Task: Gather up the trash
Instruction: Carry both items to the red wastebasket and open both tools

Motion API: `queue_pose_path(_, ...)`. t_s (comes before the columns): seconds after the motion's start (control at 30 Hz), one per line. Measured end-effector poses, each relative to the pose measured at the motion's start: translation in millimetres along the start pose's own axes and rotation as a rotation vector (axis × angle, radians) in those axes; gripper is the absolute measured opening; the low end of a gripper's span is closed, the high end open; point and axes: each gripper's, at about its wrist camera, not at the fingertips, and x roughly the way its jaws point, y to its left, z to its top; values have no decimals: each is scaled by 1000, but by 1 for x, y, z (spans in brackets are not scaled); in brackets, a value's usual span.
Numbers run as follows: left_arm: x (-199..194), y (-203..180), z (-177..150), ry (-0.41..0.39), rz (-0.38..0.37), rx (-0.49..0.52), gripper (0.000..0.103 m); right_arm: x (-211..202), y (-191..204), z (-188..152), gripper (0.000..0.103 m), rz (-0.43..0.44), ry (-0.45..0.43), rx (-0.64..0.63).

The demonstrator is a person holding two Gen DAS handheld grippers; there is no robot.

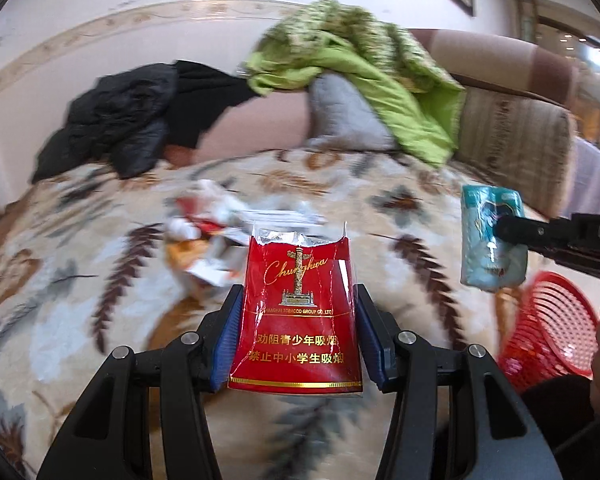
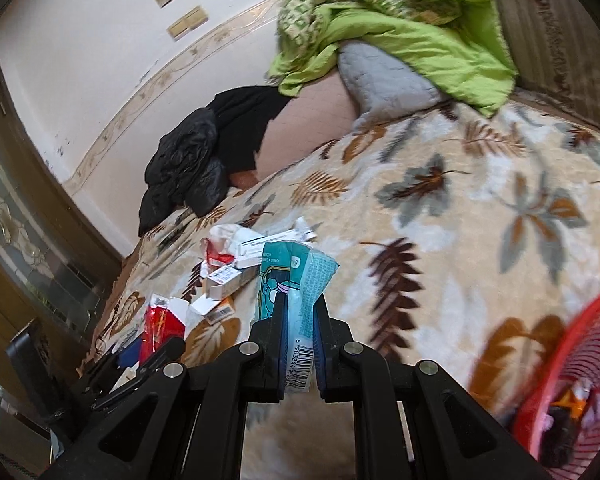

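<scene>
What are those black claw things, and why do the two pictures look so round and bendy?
They are two hand-held grabbers a person carries, one per hand. Each has a wide-angle camera looking along its fingers, which bends the picture. The left grabber squeezes a crumpled red cigarette pack. The right grabber pinches a teal plastic tissue packet. Below is a leaf-patterned cream blanket with a pile of torn paper boxes and wrappers on it. The red plastic mesh basket holds collected trash.

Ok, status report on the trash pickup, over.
Left hand-held gripper clamping red cigarette pack. Right hand-held gripper clamping teal tissue packet. Red basket close right, nothing blocking.
</scene>
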Motion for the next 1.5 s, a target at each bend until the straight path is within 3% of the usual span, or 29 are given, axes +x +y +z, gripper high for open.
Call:
queue_pose_path(0.27, -11, -62, -2, 24, -168, 101, 51, -75, -63, -16, 12, -147, -32, 20)
queue_pose_path(0.5, -13, -129, 14, 96, -385, 119, 51, -129, -136, -33, 12, -302, -43, 136)
queue_pose_path(0.8, 12, -251, 37, 245, -625, 224, 53, -157, -183, -43, 14, -372, -70, 222)
queue_pose_path(0.87, 20, -269, 37, 263, -617, 253, 64, -160, -191, -43, 21, -391, -66, 237)
queue_pose_path(0.93, 25, -279, 35, 268, -611, 262, 70, -167, -197, -46, 43, -391, -72, 243)
queue_pose_path(0.97, 27, -281, 35, 271, -611, 258, 72, -170, -198, -46, 46, -392, -79, 240)
queue_pose_path(1.23, 23, -251, 40, 253, -572, 203, 73, -172, -188, -37, 47, -376, -106, 203)
queue_pose_path(1.5, 12, -169, 38, 203, -430, 135, 75, -125, -128, -11, 45, -213, -68, 125)
